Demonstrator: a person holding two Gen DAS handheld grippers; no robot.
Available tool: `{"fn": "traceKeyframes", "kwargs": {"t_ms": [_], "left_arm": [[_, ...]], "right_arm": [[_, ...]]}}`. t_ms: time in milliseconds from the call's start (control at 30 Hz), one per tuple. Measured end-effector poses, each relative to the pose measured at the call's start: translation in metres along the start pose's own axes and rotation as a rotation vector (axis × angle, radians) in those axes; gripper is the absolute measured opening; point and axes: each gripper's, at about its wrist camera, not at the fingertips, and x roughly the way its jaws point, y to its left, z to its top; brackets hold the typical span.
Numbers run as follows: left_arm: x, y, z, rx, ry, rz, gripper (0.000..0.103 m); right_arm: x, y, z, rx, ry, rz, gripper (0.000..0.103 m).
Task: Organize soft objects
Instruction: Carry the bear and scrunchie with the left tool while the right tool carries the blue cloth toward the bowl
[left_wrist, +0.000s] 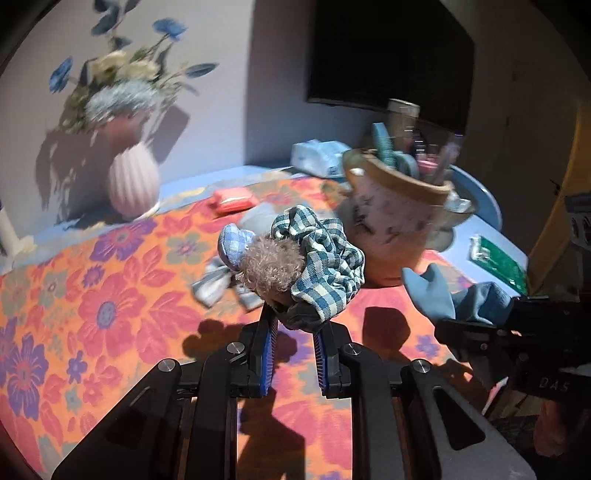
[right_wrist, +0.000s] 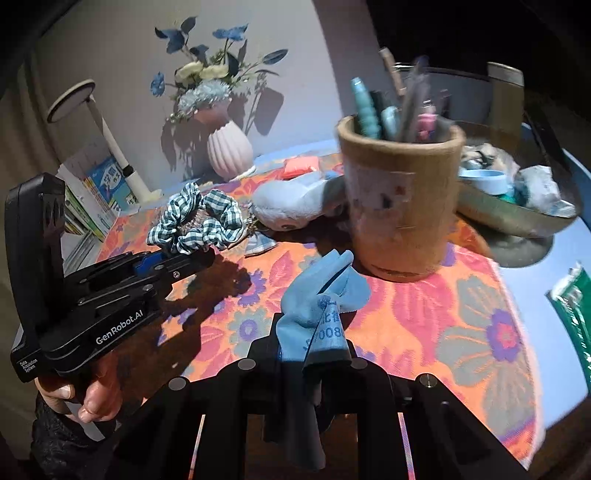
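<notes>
- scrunchie (left_wrist: 325, 258): teal and cream check
- glove (right_wrist: 317, 310): plain light blue with darker blue print
- tablecloth (left_wrist: 110, 302): orange, with pink and purple flowers
- vase (right_wrist: 229, 149): pale pink, ribbed
- fingers (left_wrist: 269, 354): black, blue pads

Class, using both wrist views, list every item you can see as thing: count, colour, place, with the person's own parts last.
scrunchie: 1, teal-and-cream check, held in left gripper
glove: 1, blue, held in right gripper
plush toy: 1, pale grey-blue, lying behind the scrunchie
pen holder: 1, tan, full of pens, mid-table
vase: 1, pink ribbed, blue and cream flowers, by the wall
bowl: 1, brass-coloured, holding oddments, right of pen holder
red pouch: 1, near the vase
green packet: 1, right edge
tablecloth: 1, orange floral
left gripper: 1, black, blue pads
right gripper: 1, black
hand: 1, gripping the left gripper's handle
</notes>
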Motion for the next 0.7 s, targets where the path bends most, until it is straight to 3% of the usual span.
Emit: {"fn": "traceKeyframes", "kwargs": {"t_ms": [133, 533, 700], "left_arm": [[-0.006, -0.027, 0.004, 0.046, -0.021, -0.053, 0.015], [-0.003, -0.131, 0.038, 0.145, -0.070, -0.277, 0.015], [0.015, -0.170, 0.067, 0.165, -0.047, -0.288, 0.015]], "right_arm": [[-0.016, -0.019, 0.000, 0.017, 0.034, -0.030, 0.016], [-0.093, -0.107, 0.022, 0.179, -0.087, -0.182, 0.016], [-0.112, -0.138, 0.034, 0.230, -0.147, -0.202, 0.016]]}}
